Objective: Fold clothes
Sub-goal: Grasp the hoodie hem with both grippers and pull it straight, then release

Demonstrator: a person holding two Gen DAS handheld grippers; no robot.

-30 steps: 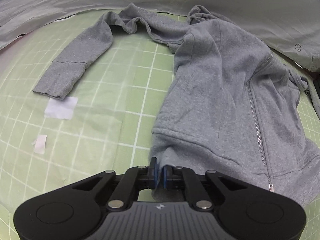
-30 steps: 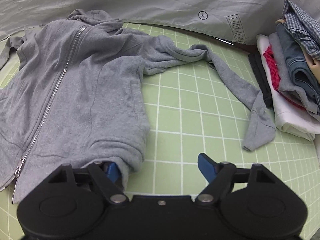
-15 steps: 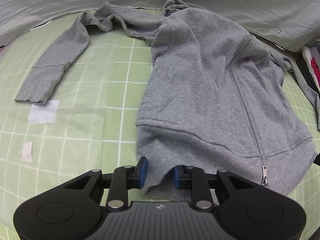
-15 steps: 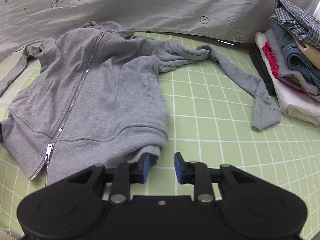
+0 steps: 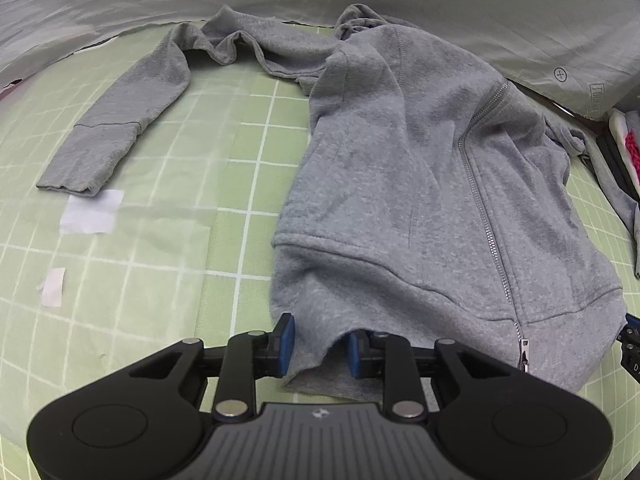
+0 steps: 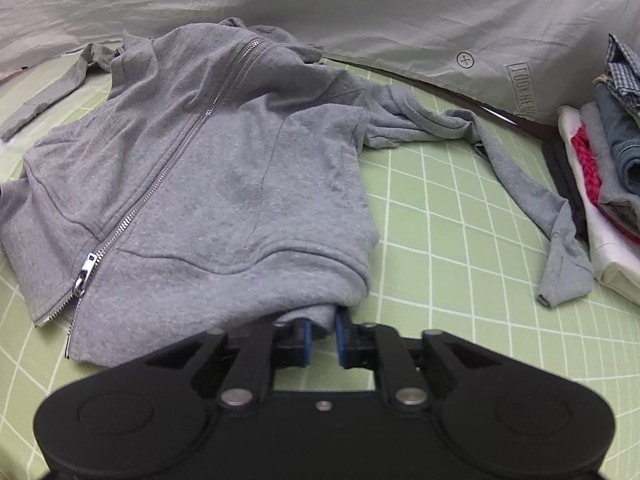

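A grey zip-up hoodie (image 5: 400,184) lies front up on the green grid mat (image 5: 160,260), sleeves spread to both sides. My left gripper (image 5: 320,344) is at the hem's left corner. Its blue pads stand a little apart and are closing, with the hem fabric lying loosely between them. My right gripper (image 6: 322,336) is at the hem's other corner of the hoodie (image 6: 224,184), with its pads drawn close together on a fold of the hem. The zipper pull (image 6: 86,268) lies near the hem to the left.
A stack of folded clothes (image 6: 608,184) stands at the mat's right edge, close to the right sleeve cuff (image 6: 564,276). A pale grey sheet (image 6: 360,8) runs along the back. Two white paper scraps (image 5: 90,212) lie near the left cuff.
The left gripper's jaws, shut on the hem a second ago, have parted. The right gripper's jaws went from wide open to closed on the hem corner. Both views shifted slightly over the hoodie.
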